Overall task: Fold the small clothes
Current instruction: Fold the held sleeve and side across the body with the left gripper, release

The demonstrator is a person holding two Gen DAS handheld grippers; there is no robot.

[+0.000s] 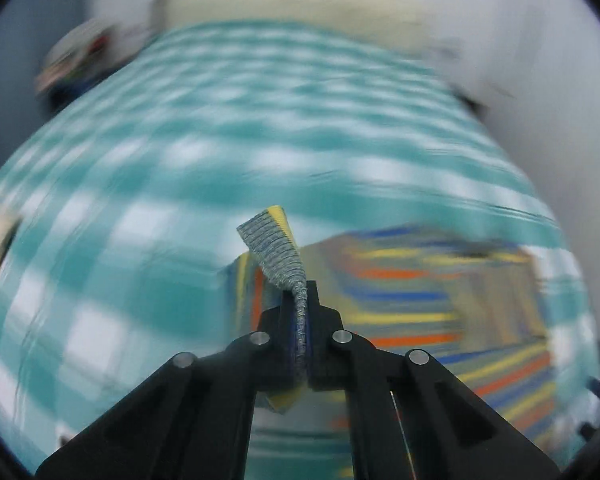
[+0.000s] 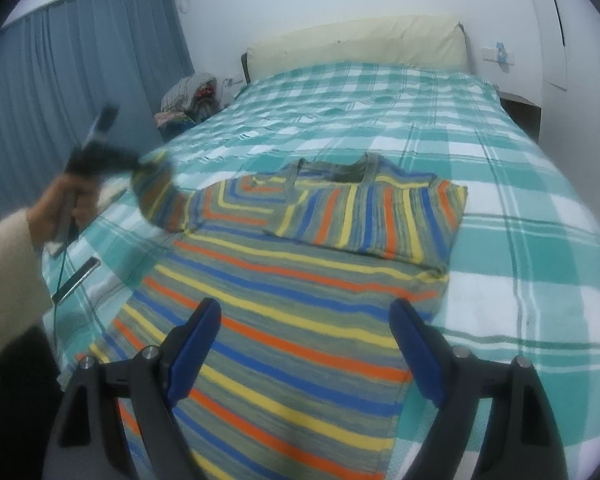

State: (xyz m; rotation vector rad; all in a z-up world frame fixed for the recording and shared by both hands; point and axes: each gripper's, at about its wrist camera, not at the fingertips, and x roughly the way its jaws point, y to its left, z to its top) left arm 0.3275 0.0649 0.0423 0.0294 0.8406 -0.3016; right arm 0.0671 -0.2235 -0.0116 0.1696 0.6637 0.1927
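My right gripper (image 2: 304, 344) hangs wide and empty just above the bottom half of the striped jumper (image 2: 300, 280), which lies flat on the checked bedspread (image 2: 520, 208). One sleeve is already folded across the chest. My left gripper (image 1: 300, 300) is pinched tight on the cuff (image 1: 272, 248) of the other sleeve, lifted clear of the bed at the jumper's left side, and its camera view is smeared.

I think the risk lies in that lifted sleeve: only a thin edge of knit sits between the jaws, so a quick swing could pull it free, or drag the shoulder and rumple the fold already made. Nothing pins the body down, so it may shift.

A dark flat thing (image 2: 76, 280), perhaps a phone, lies near the bed's left edge, apart from the jumper. Farther off are a heap of clothes (image 2: 188, 92), the curtain (image 2: 80, 80) and the cream headboard (image 2: 356, 44). Nothing blocks the fold.
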